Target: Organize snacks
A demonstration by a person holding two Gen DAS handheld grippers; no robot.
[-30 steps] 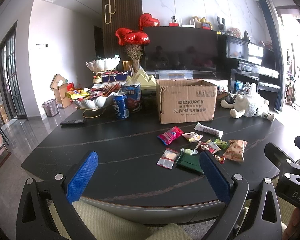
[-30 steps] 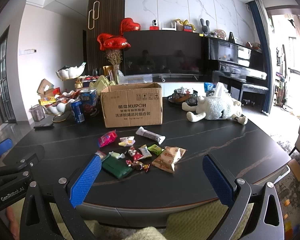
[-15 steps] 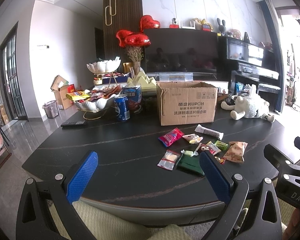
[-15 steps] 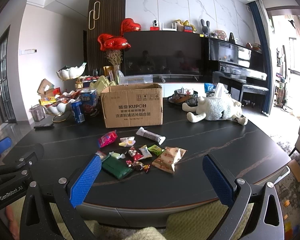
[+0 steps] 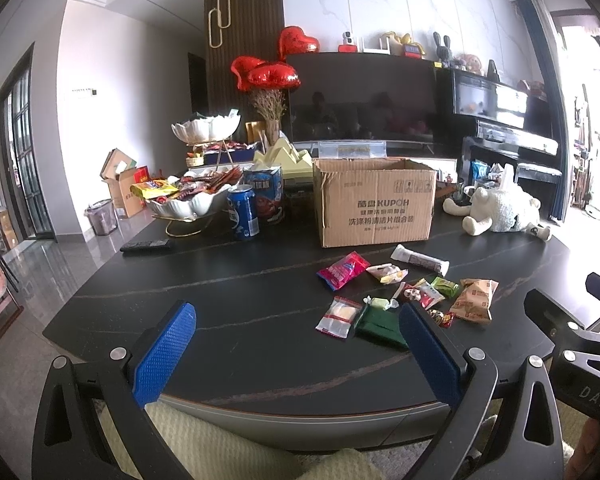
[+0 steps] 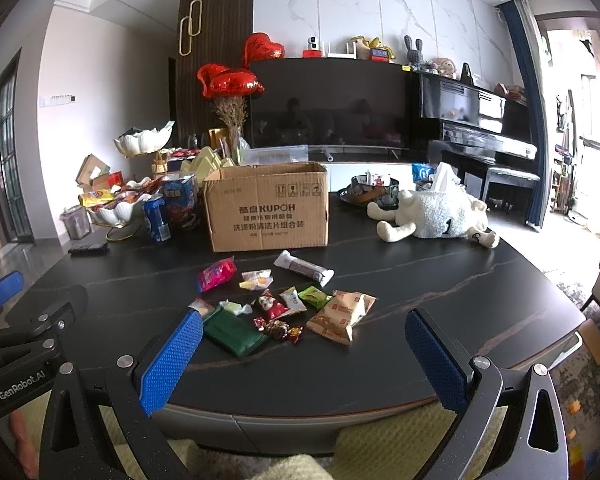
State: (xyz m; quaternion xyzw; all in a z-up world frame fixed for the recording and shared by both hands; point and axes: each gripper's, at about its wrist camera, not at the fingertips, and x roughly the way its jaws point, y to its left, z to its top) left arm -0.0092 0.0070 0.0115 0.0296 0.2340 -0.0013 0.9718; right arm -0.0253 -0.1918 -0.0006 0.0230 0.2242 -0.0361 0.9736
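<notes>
On the far left of the dark table (image 6: 480,280) stand a white snack bowl (image 5: 188,204), a blue can (image 5: 243,212) and a remote (image 5: 145,245), all well apart from the work. The left gripper (image 5: 296,356) hangs at the near edge with its blue pads spread wide and nothing between them. Behind the middle of the table sits the open cardboard box (image 6: 266,210), a likely home for the loose snacks, though that is a judgement. In front of it the snacks lie scattered flat: a pink packet (image 6: 216,275) nearest the box on the left, a clear-windowed sachet (image 5: 339,317), a flat green pouch (image 6: 234,332) closest to the near edge, small twisted candies (image 6: 278,329), a white-and-brown bar (image 6: 304,267), and a tan crinkled bag (image 6: 340,314) at the right of the heap. All look light, thin and slippery in their film; the air-filled bags would crush if pinched hard, so a crimped end seam or a raised edge is the best hold, while the bar seems stiffer and could be taken across its middle. The right gripper (image 6: 300,356) is likewise parted and empty, facing the heap. At the far right lies a white plush toy (image 6: 436,216).
</notes>
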